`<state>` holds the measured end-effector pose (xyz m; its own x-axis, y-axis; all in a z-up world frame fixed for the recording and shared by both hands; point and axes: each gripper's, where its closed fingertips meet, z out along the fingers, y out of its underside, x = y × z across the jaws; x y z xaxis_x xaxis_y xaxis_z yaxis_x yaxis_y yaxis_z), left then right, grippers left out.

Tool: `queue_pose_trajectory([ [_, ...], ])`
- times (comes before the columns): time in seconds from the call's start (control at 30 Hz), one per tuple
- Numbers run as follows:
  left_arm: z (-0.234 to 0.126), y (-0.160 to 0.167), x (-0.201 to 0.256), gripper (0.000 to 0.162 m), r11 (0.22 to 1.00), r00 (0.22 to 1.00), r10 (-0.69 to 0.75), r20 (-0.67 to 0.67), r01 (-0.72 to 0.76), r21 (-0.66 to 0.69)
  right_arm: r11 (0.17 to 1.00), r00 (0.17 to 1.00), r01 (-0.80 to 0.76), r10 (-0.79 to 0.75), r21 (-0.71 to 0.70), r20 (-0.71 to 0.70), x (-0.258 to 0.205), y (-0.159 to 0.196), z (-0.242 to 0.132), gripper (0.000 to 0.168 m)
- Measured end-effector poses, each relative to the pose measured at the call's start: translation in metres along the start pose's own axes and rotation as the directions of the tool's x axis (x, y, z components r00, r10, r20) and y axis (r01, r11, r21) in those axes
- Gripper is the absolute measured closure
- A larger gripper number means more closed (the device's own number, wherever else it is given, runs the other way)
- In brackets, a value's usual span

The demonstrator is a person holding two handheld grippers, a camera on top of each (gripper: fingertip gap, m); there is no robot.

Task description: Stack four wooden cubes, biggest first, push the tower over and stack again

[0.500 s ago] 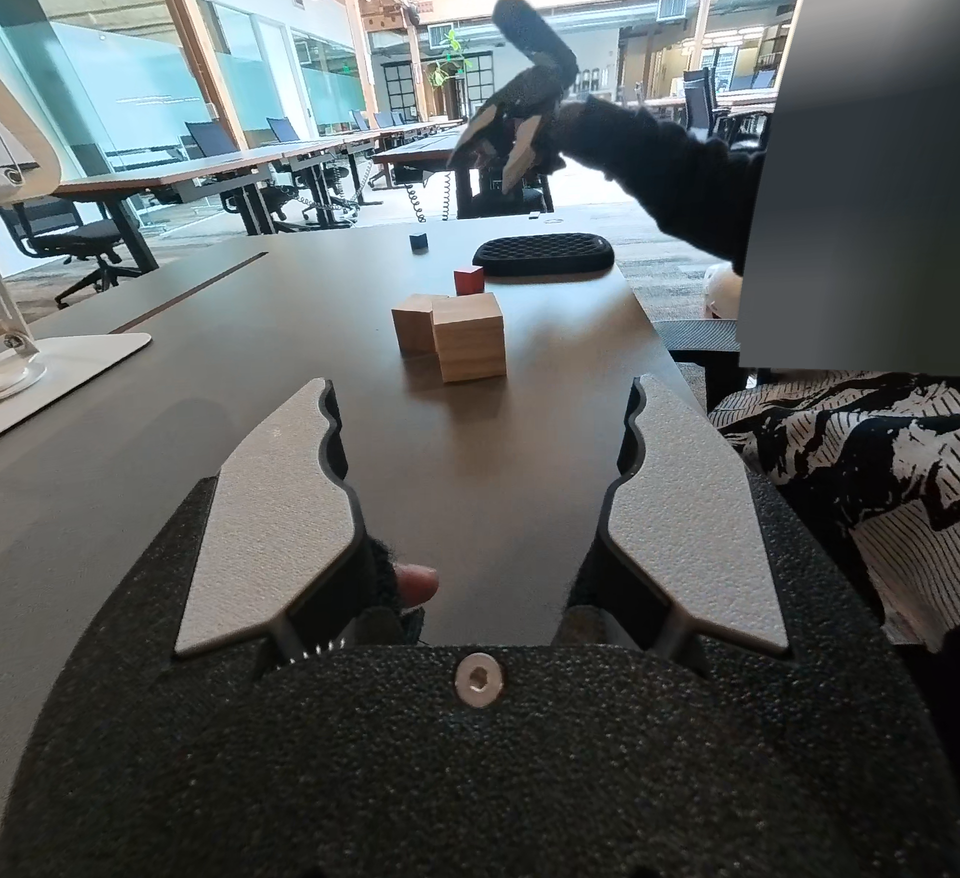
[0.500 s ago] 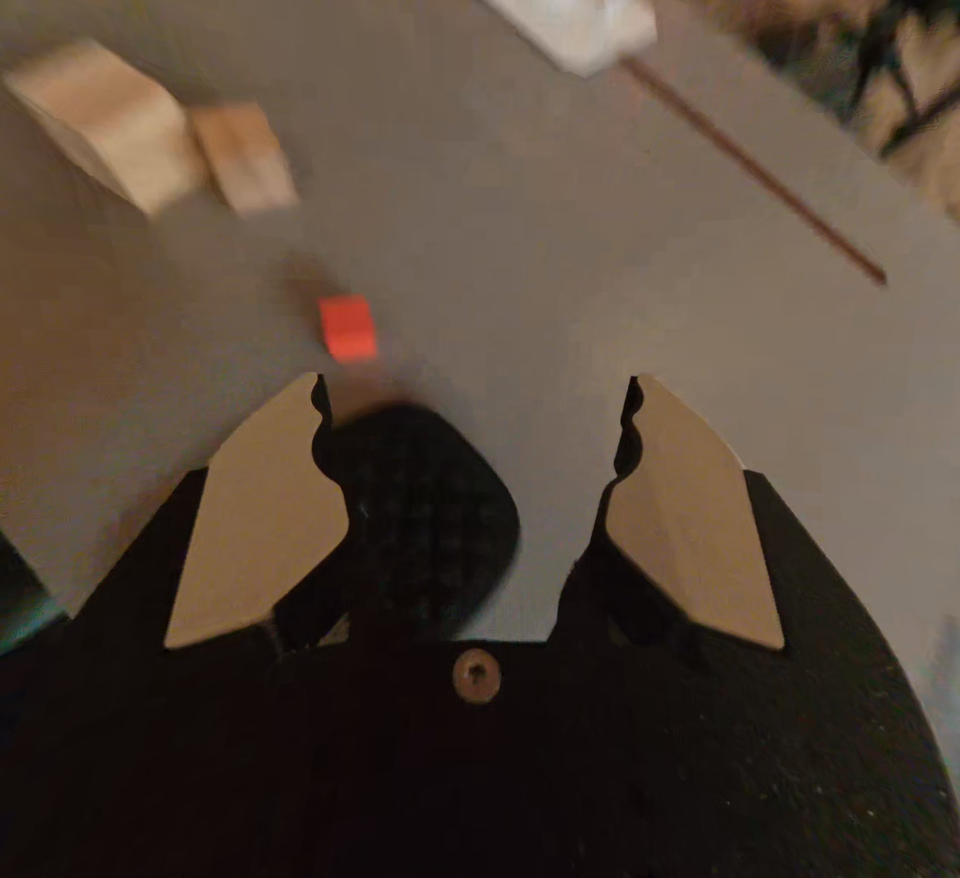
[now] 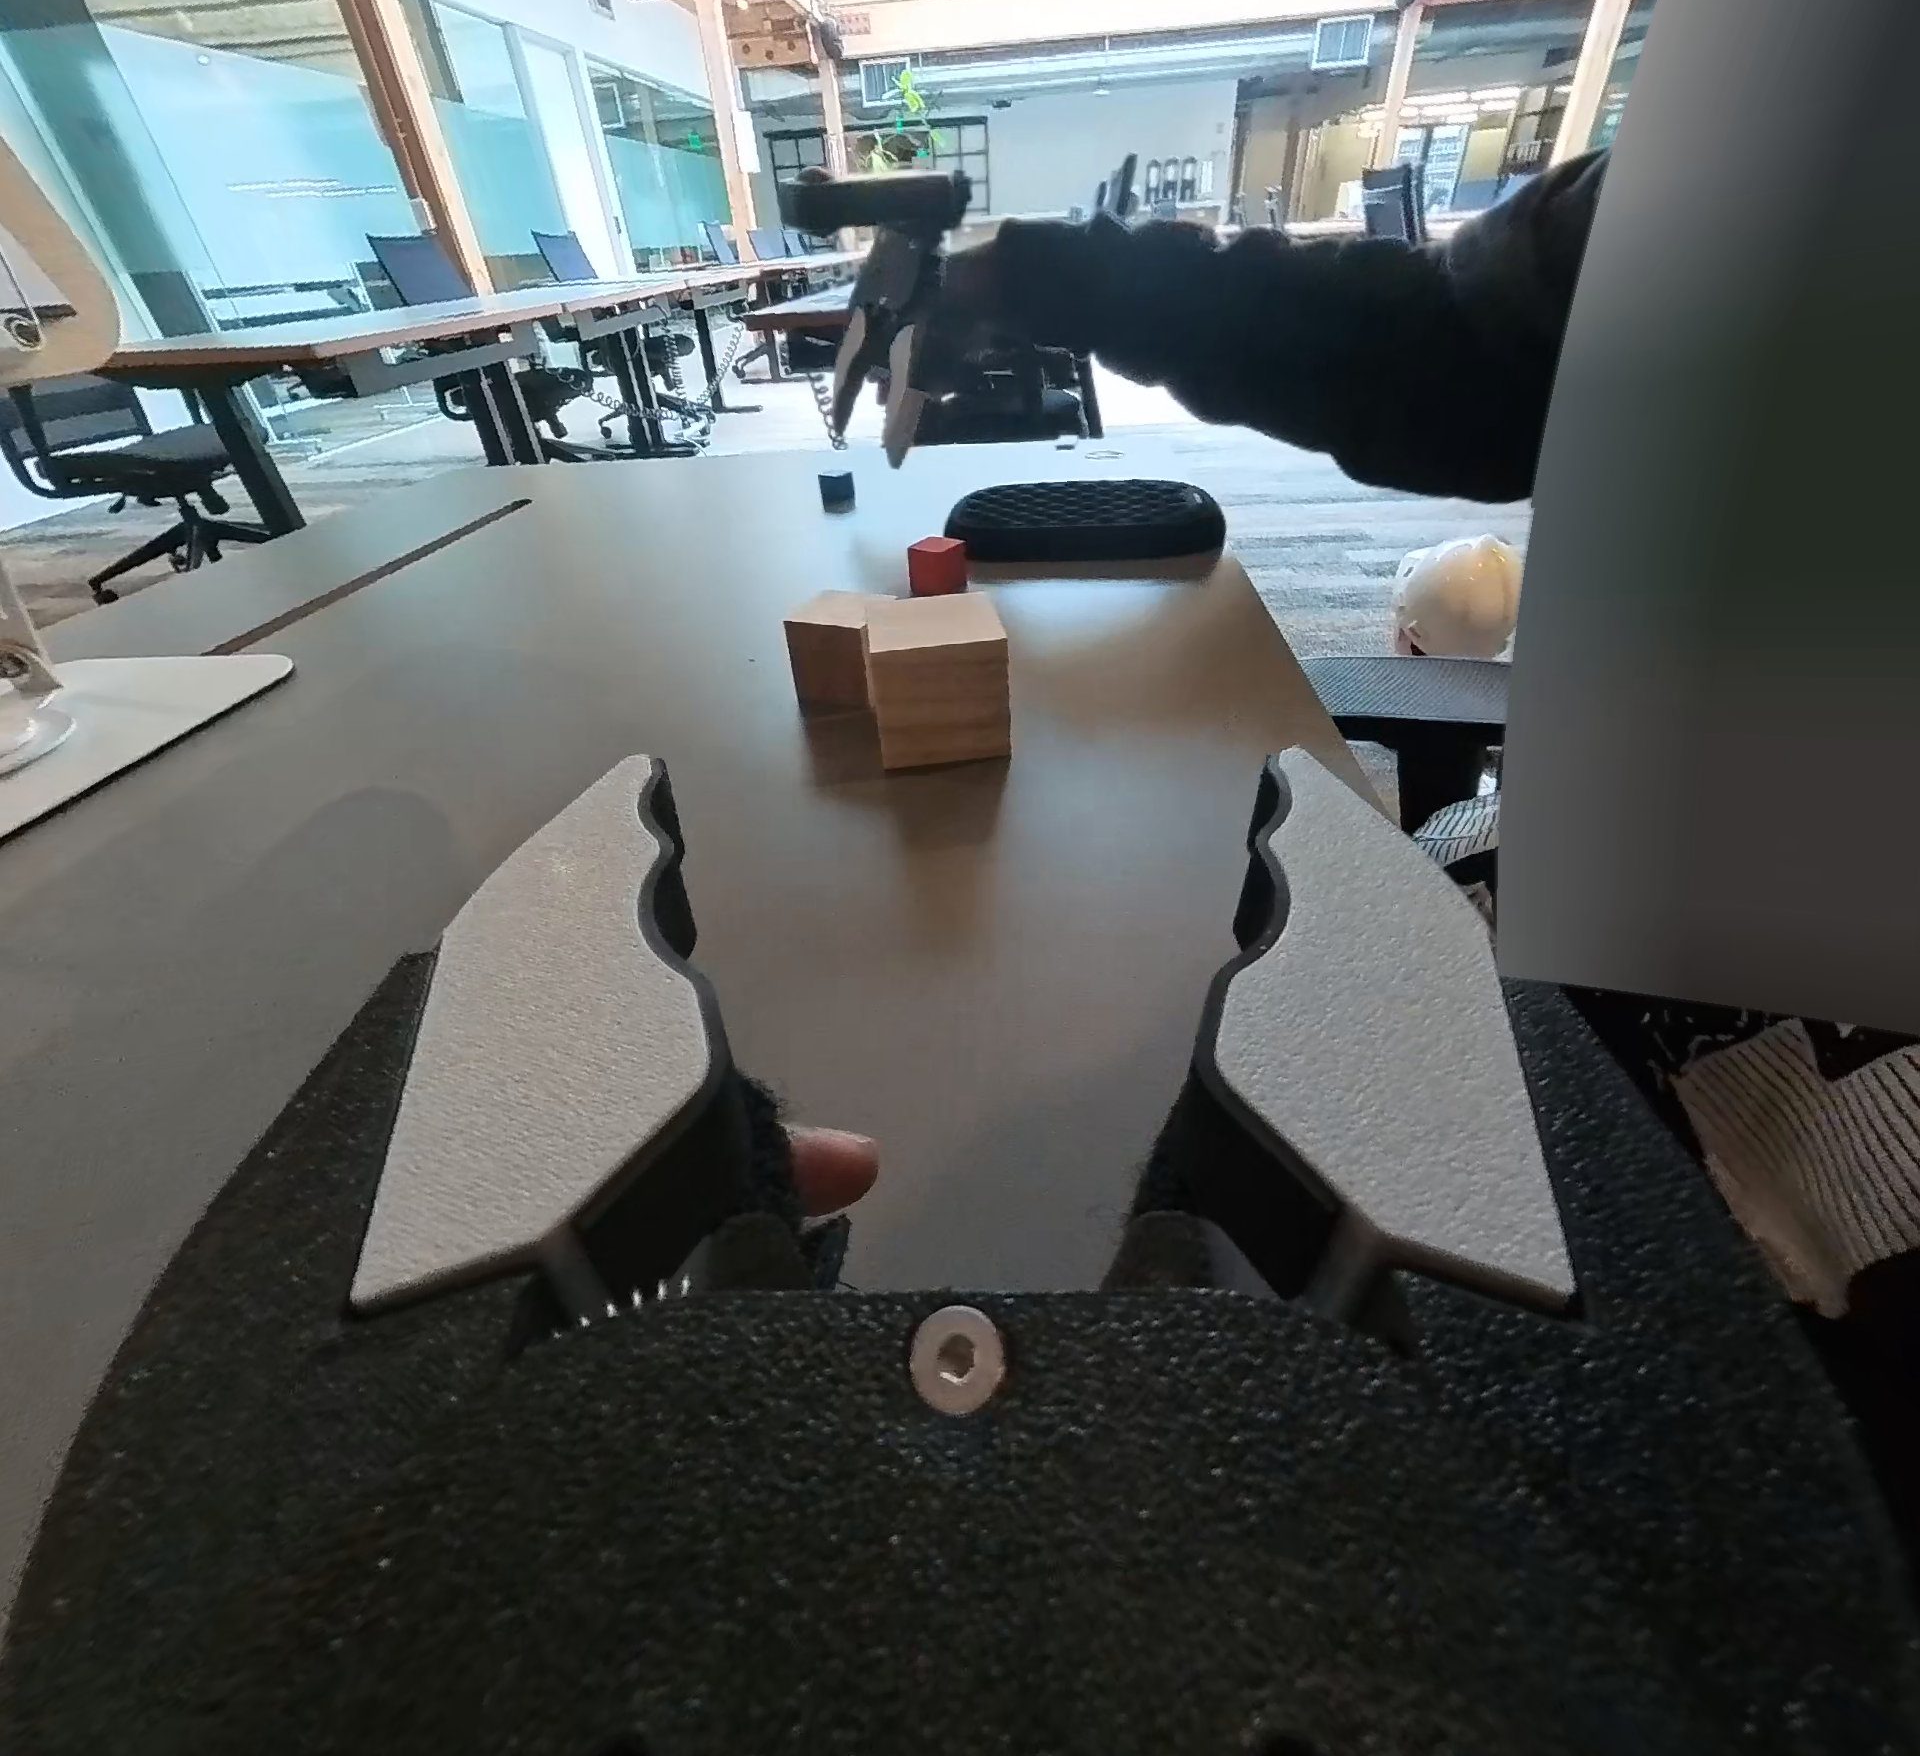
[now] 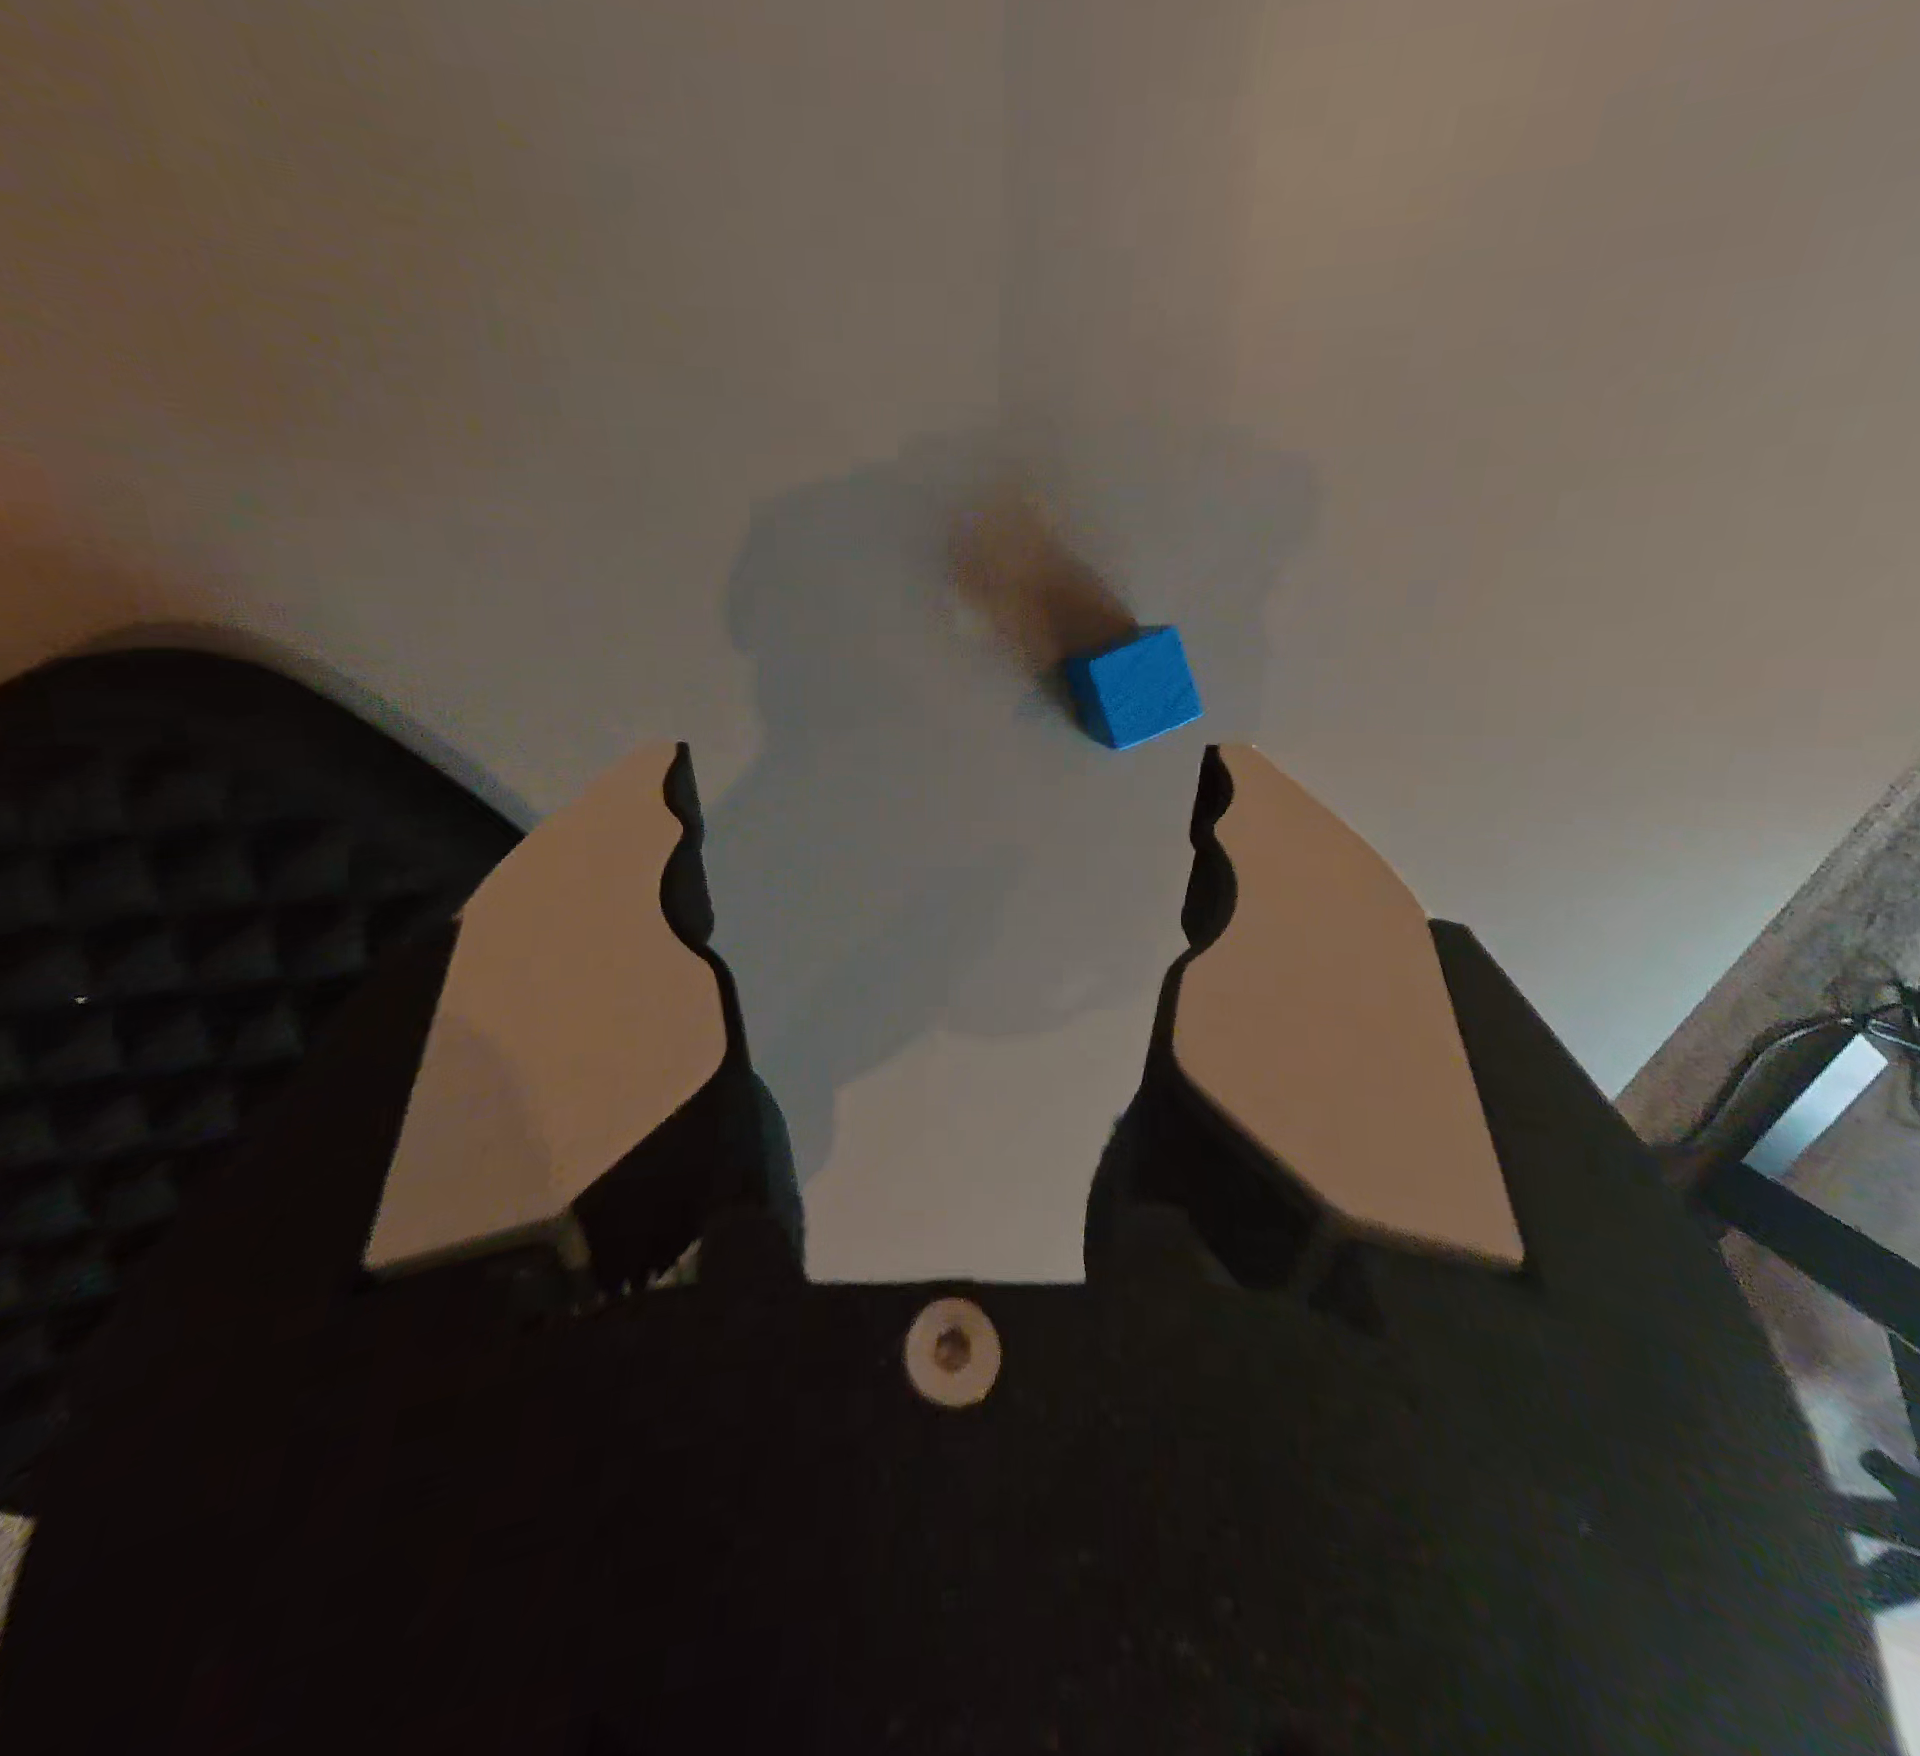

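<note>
**Four cubes scattered flat, both claws empty**

Two claws here and neither one has anything in it. The left claw point(image 3: 961, 833) sits low over the dark worktop point(image 3: 520, 667), fingers spread wide with just bare surface showing between them; a fingertip of the person's hand pokes out behind the left finger. The right claw point(image 4: 945, 750) is up in the air pointing down, also spread apart and empty. In the left wrist view you can see it farther off point(image 3: 878, 402), held out on a dark sleeve point(image 3: 1299, 324), tips aimed down over the far part of the worktop.

Right past the right claw's tips, a bit toward its right finger, is the little blue cube point(image 4: 1135, 686), sitting alone on the worktop, not touched by anything. From the left view it's the small dark one point(image 3: 835, 491) furthest away.

Working outward from the left claw: the big wooden cube point(image 3: 940, 693) is nearest, well ahead of the tips, with the mid-size wooden cube point(image 3: 826, 662) tucked against its left side, looks like touching. Just behind those is the red cube point(image 3: 936, 564), apart from both as far as I can tell. So all four lie flat, nothing stacked.

A black textured pad point(image 3: 1081, 519) sits by the red cube near the worktop's right edge, and a white stand base point(image 3: 125, 719) is off to the left.
</note>
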<state>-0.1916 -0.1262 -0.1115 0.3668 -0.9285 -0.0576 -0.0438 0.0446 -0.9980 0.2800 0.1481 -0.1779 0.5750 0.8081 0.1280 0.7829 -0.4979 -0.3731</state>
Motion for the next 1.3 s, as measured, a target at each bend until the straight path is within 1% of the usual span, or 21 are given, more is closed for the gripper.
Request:
queue_pose_trajectory([
  [0.07,0.0,0.0,0.0,0.059,1.0,1.0,-0.006,-0.003,0.006,0.001,1.0,1.0,0.024,-0.024,-0.01,0.005,-0.003,-0.011,-0.003,0.08],
  [0.17,0.0,0.0,0.001,0.059,1.0,1.0,-0.011,-0.011,0.011,0.0,0.993,0.992,0.121,-0.121,0.014,0.018,-0.028,-0.041,-0.009,0.081],
  [0.27,0.0,0.0,0.001,0.06,1.0,1.0,-0.013,-0.017,0.013,0.001,0.974,0.973,0.22,-0.223,0.054,0.066,-0.065,-0.075,-0.01,0.081],
  [0.4,0.0,0.0,0.002,0.06,1.0,1.0,-0.008,-0.018,0.008,0.002,0.944,0.935,0.308,-0.323,0.117,0.145,-0.119,-0.114,-0.008,0.083],
  [0.6,0.0,0.0,0.002,0.061,1.0,1.0,-0.008,-0.02,0.008,0.002,0.891,0.86,0.413,-0.45,0.19,0.24,-0.2,-0.152,-0.002,0.084],
  [0.8,0.0,0.0,0.002,0.061,1.0,1.0,-0.006,-0.02,0.006,0.002,0.854,0.797,0.484,-0.521,0.192,0.305,-0.251,-0.162,0.01,0.089],
  [1.0,0.0,0.0,0.002,0.061,1.0,1.0,-0.007,-0.02,0.007,0.001,0.832,0.762,0.536,-0.551,0.146,0.34,-0.275,-0.157,0.027,0.094],
  [1.2,0.0,0.0,0.002,0.063,1.0,1.0,-0.011,-0.02,0.011,0.002,0.825,0.755,0.553,-0.556,0.117,0.349,-0.281,-0.153,0.037,0.107],
  [1.27,0.0,0.0,0.002,0.063,1.0,1.0,-0.011,-0.021,0.011,0.002,0.822,0.752,0.556,-0.56,0.123,0.347,-0.283,-0.153,0.037,0.121],
  [1.3,0.0,0.0,0.002,0.063,1.0,1.0,-0.011,-0.021,0.011,0.002,0.821,0.754,0.556,-0.562,0.125,0.34,-0.282,-0.154,0.037,0.125],
])
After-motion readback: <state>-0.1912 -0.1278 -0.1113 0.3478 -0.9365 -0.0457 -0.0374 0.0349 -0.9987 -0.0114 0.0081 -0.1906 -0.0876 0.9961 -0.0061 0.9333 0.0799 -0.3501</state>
